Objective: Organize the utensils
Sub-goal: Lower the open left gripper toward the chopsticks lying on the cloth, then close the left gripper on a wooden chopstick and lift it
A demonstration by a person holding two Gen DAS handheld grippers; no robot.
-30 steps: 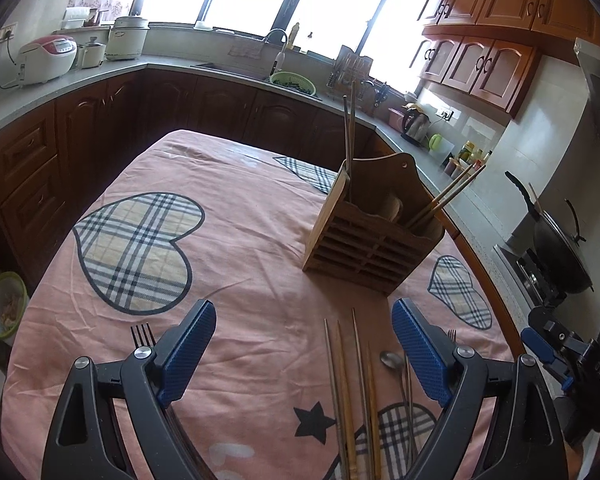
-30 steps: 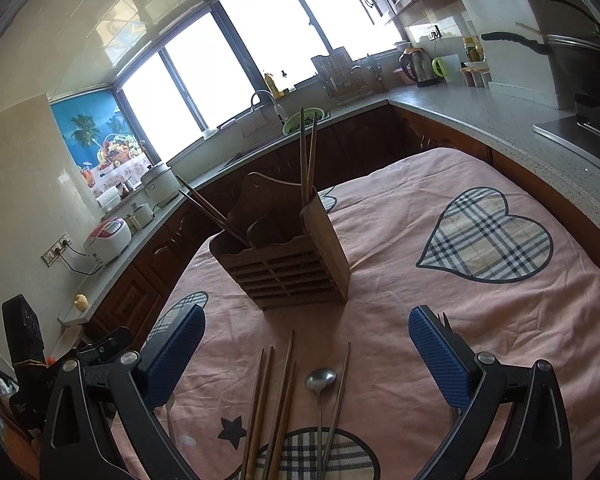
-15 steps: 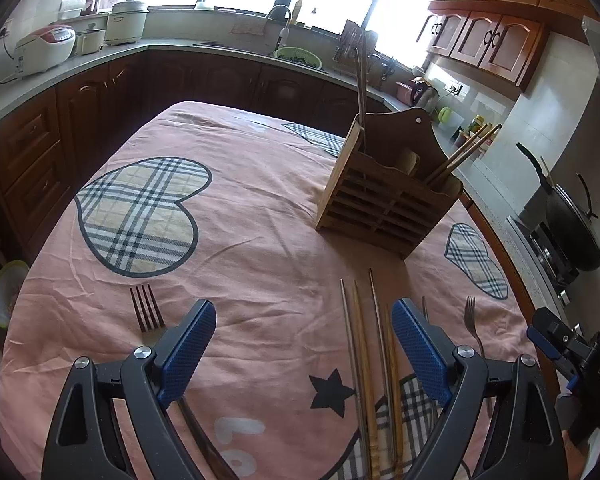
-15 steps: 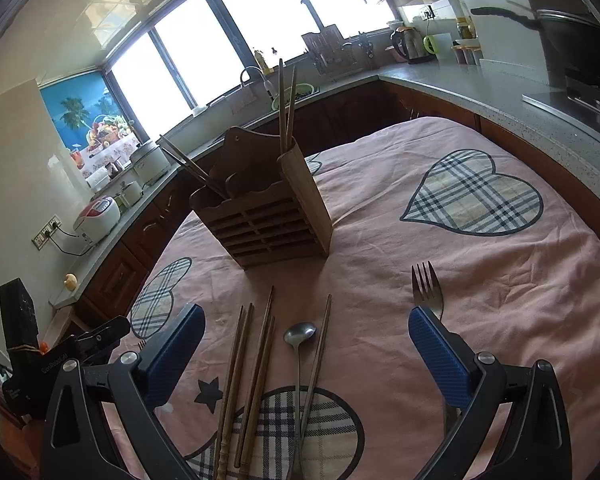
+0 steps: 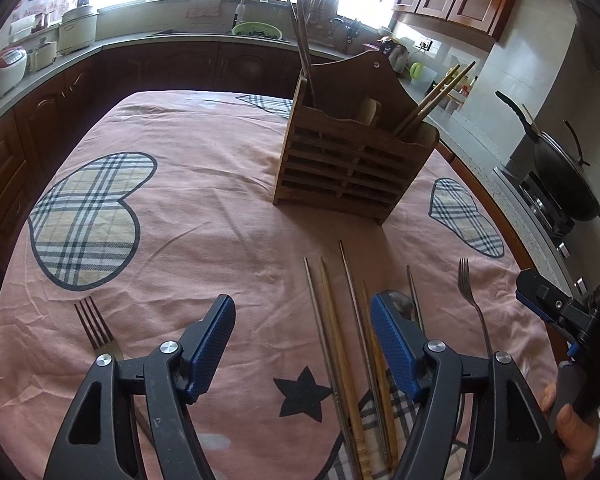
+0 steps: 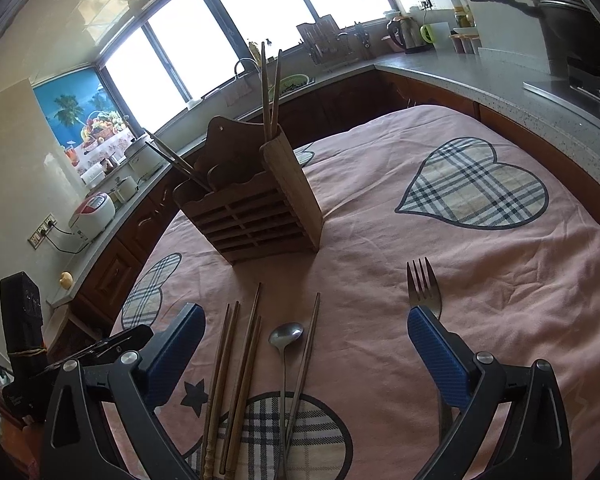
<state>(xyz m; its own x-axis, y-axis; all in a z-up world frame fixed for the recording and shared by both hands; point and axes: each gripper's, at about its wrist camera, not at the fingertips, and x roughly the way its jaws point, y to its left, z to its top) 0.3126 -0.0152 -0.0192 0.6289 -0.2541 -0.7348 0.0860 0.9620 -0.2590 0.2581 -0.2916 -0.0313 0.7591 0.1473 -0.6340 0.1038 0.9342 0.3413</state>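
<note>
A wooden utensil holder (image 5: 352,160) (image 6: 256,216) stands upright mid-table with chopsticks sticking out of its end compartments. Several loose chopsticks (image 5: 332,320) (image 6: 240,352) lie on the cloth in front of it, with a metal spoon (image 6: 286,336) among them. One fork (image 5: 96,326) lies left of my left gripper (image 5: 302,308), whose jaws are closing above the chopsticks with nothing pressed between the pads. Another fork (image 6: 422,288) lies by the right finger of my right gripper (image 6: 304,314), which hangs open over the spoon and chopsticks.
The table wears a pink cloth (image 5: 204,208) with plaid hearts. Dark wood cabinets and a grey counter (image 6: 500,76) wrap around it. A black wok (image 5: 564,172) sits on the stove to the right, and a rice cooker (image 6: 92,210) stands on the left counter. A hand (image 5: 568,420) holds the right gripper.
The left gripper tipped down and came closer over the loose chopsticks, and its jaws narrowed. The right gripper sank lower, bringing the fork by its right finger into view.
</note>
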